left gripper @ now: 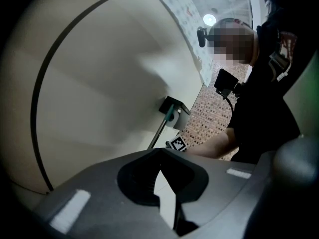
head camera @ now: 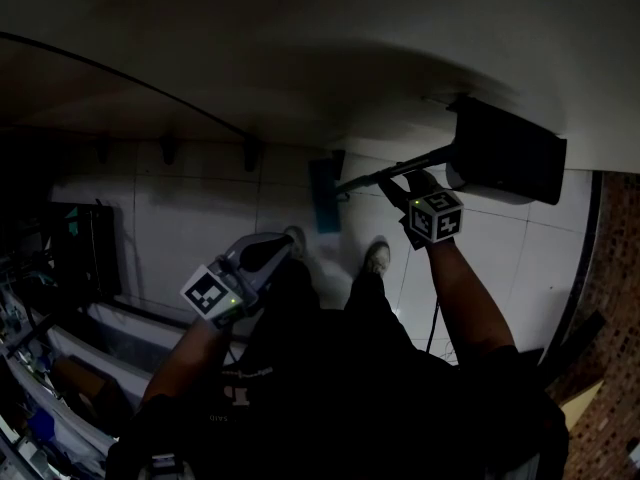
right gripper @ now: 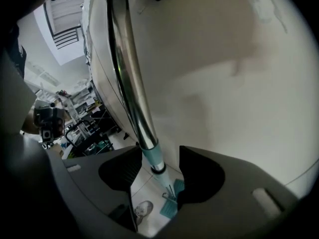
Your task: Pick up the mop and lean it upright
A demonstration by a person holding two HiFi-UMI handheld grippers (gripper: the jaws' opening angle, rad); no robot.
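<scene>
The mop stands against the white wall: its teal head [head camera: 325, 198] is on the tiled floor and its chrome handle [head camera: 385, 175] rises to a dark box on the wall [head camera: 505, 153]. In the right gripper view the handle [right gripper: 127, 68] and its teal collar [right gripper: 152, 156] pass between the jaws with gaps on both sides, and the mop head [right gripper: 169, 207] shows far below. My right gripper [head camera: 402, 188] [right gripper: 155, 172] is open around the handle. My left gripper [head camera: 280, 248] [left gripper: 160, 183] is shut, holds nothing and hangs near my left leg, apart from the mop handle [left gripper: 158, 132].
Two shoes [head camera: 377, 256] stand on the pale tiles just before the mop head. Dark shelving and clutter [head camera: 60, 268] fill the left side. A thin cable [head camera: 150, 93] curves across the wall. Brick-patterned flooring [head camera: 610, 258] borders the right.
</scene>
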